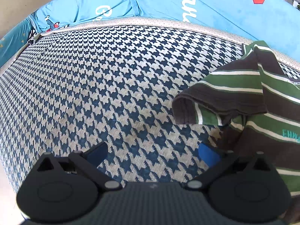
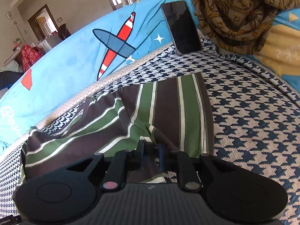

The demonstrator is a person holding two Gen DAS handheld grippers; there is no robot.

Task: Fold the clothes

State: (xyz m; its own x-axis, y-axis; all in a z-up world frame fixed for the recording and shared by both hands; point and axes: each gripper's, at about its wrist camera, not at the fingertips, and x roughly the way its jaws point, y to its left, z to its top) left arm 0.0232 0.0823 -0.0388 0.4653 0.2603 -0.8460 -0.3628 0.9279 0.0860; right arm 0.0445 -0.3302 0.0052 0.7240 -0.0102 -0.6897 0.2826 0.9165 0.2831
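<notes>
1. The right gripper [image 2: 151,154], low in the frame's centre, has its blue pads pinched together on a fold of the striped shirt [image 2: 165,108], which spreads up and leftward from it.
2. The left gripper [image 1: 152,154] stands with its jaws wide apart over the houndstooth cushion [image 1: 97,86]; the shirt lies at the frame's right, beside its right-hand finger.
3. A phone [image 2: 181,28] leans against the blue cover [image 2: 71,56] at upper centre.

Left gripper [image 1: 152,154] tilted down, jaws spread wide, nothing between its 2 fingers. Right gripper [image 2: 151,154] angled down, jaws nearly together, pinching cloth between blue pads [image 2: 161,155].
</notes>
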